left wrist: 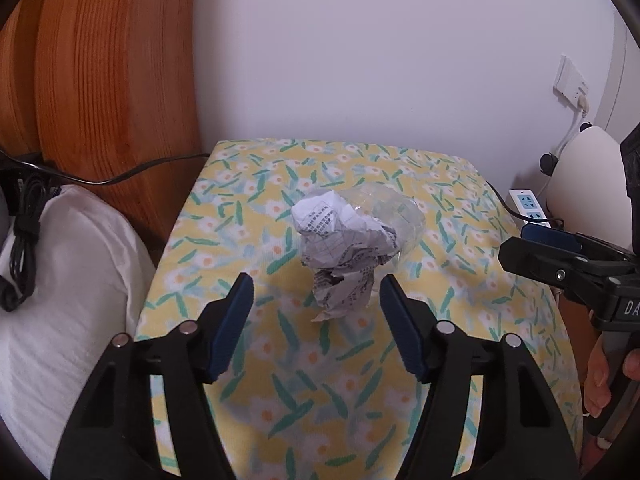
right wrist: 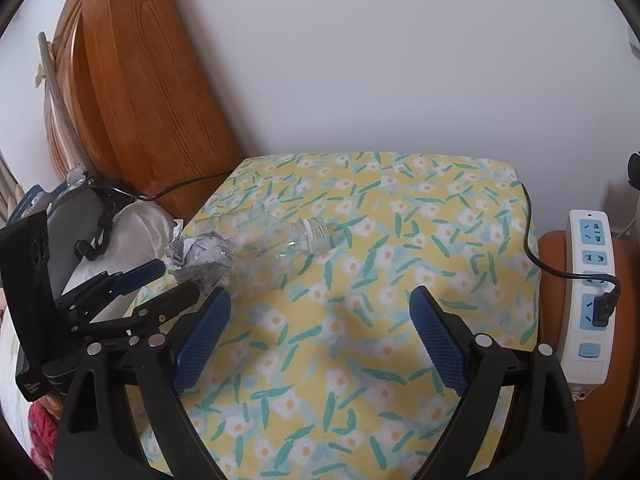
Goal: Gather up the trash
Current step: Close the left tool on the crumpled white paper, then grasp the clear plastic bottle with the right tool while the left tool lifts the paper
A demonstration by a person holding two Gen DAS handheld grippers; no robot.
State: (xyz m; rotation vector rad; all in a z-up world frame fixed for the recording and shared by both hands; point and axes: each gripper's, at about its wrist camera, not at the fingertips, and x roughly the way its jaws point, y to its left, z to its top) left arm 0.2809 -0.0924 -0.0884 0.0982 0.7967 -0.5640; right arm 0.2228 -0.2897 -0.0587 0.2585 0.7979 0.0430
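Yellow flowered worktop (left wrist: 472, 200) carries a crumpled paper ball (left wrist: 340, 248) touching a clear empty bottle (right wrist: 276, 248); left tongs (left wrist: 316, 292), half-open, straddle the paper ungripped, right tongs (right wrist: 320, 300) gape wide nearby, so squeezing comes next.

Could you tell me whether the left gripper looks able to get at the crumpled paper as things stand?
Probably yes. The left gripper is open and points straight at the crumpled paper, with only bare floral cloth between them. The clear bottle lies right behind the paper, so it may get nudged.
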